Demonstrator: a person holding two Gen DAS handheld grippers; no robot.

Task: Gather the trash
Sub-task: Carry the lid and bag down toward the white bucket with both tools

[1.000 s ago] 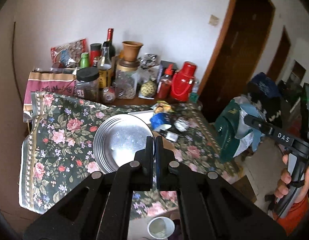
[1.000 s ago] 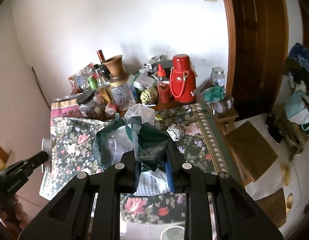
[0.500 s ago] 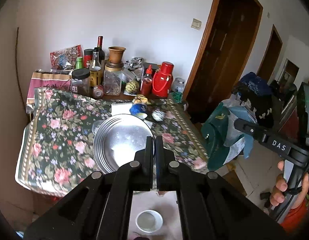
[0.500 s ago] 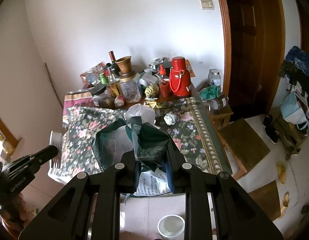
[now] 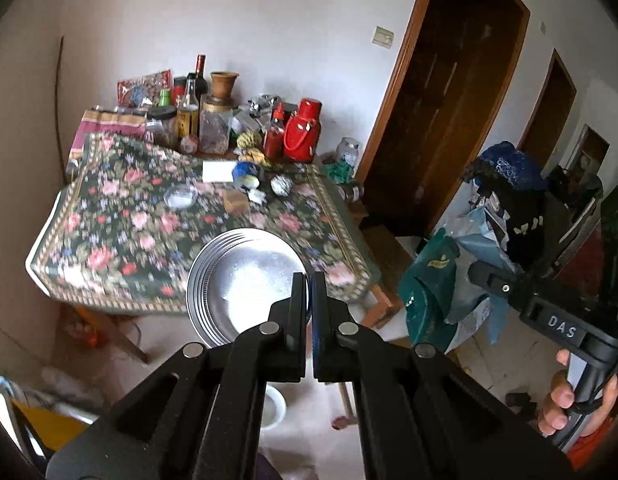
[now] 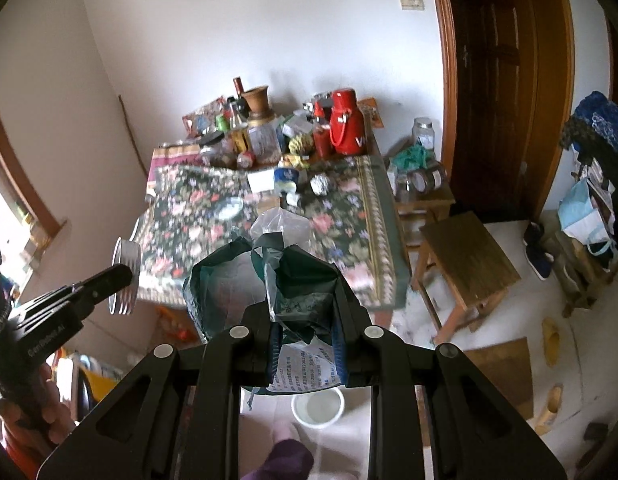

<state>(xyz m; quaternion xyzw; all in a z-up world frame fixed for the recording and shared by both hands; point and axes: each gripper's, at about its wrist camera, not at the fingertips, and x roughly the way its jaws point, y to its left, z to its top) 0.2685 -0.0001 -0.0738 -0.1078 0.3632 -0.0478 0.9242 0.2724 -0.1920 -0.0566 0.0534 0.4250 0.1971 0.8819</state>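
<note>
My left gripper [image 5: 307, 280] is shut on the rim of a stack of silver metal plates [image 5: 237, 280], held in the air off the near edge of the floral table [image 5: 129, 240]. From the right wrist the same plates [image 6: 127, 280] show edge-on at the left. My right gripper [image 6: 305, 320] is shut on a dark green bag [image 6: 225, 292] stuffed with clear plastic and printed paper. On the tablecloth lie a foil ball [image 6: 320, 184], a blue cup [image 6: 287, 176], a white paper [image 6: 261, 180] and a small glass dish [image 5: 181, 196].
Bottles, jars and a red thermos [image 5: 303, 132] crowd the back of the table. A white bowl [image 6: 317, 406] sits on the floor below me. A wooden stool [image 6: 465, 260] stands right of the table, near a dark door [image 6: 497, 92]. Bags [image 6: 585, 208] pile at far right.
Both grippers have drawn back from the table with their loads, so the table looks smaller and farther. The plates now hang past the table's edge. Both grips are unchanged.
</note>
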